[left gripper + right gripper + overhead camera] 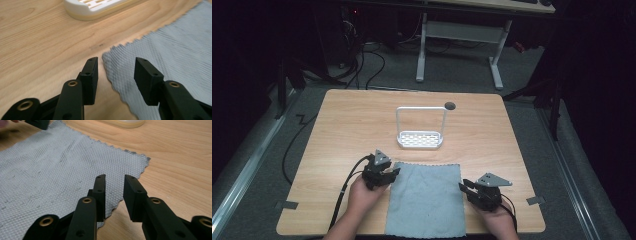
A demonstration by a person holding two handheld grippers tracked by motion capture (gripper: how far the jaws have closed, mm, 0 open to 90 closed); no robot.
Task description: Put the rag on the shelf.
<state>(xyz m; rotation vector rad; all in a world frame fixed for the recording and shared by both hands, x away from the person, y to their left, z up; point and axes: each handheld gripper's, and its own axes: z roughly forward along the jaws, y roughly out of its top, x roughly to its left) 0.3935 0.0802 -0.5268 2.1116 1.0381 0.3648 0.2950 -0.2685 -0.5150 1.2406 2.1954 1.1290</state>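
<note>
Left gripper (387, 173) fingers stood wide, astride the grey cloth's (426, 200) corner; right gripper (467, 187) fingers stood narrowly apart over its opposite edge, on the tabletop (492, 135)

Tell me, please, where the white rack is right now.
In the high view the rack stands mid-table, just beyond the cloth.

The tabletop (342, 125) lies bare to the left and right of the white rack (420, 139), which stands at its middle with a tall handle hoop; a hand could pass on either side. A grey cloth (426, 200) lies flat at the near edge, just short of the rack. Left gripper (387, 176) and right gripper (468, 187) flank the cloth, fingers parted.
</note>
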